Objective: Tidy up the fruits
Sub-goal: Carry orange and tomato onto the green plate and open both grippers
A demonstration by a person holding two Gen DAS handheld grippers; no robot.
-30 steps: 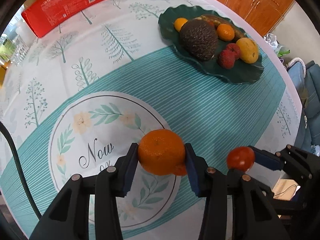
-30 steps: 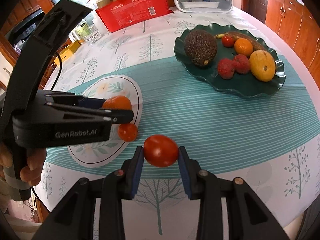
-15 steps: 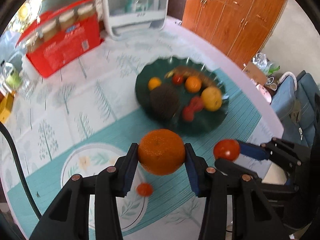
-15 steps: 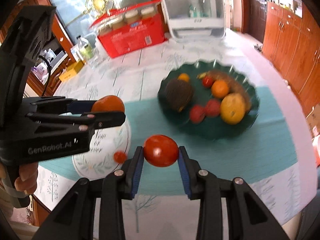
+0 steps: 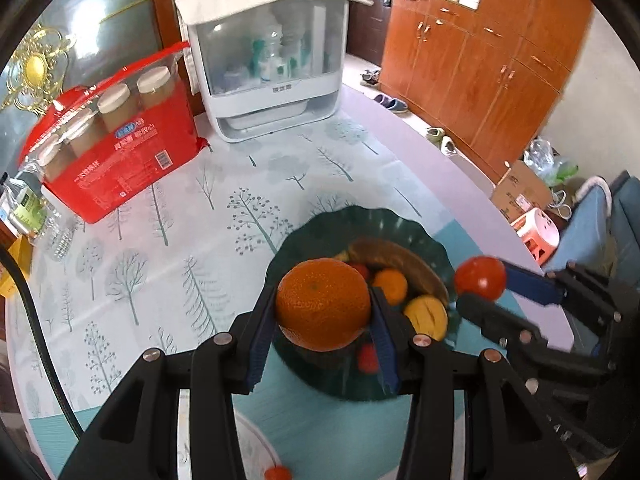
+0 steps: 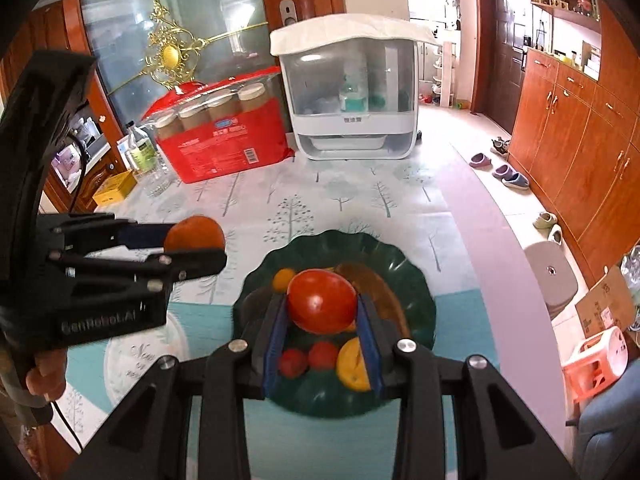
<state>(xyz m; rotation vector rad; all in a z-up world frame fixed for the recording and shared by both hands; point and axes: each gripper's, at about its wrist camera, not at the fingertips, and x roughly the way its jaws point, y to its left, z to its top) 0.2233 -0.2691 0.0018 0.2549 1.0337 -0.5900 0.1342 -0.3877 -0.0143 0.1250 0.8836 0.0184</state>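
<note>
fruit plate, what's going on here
A person holds a tool in each hand. The left tool is shut on an orange and the right tool on a tomato, both in the air over the green plate, which already holds several fruits. One small red fruit lies on the table.
</note>
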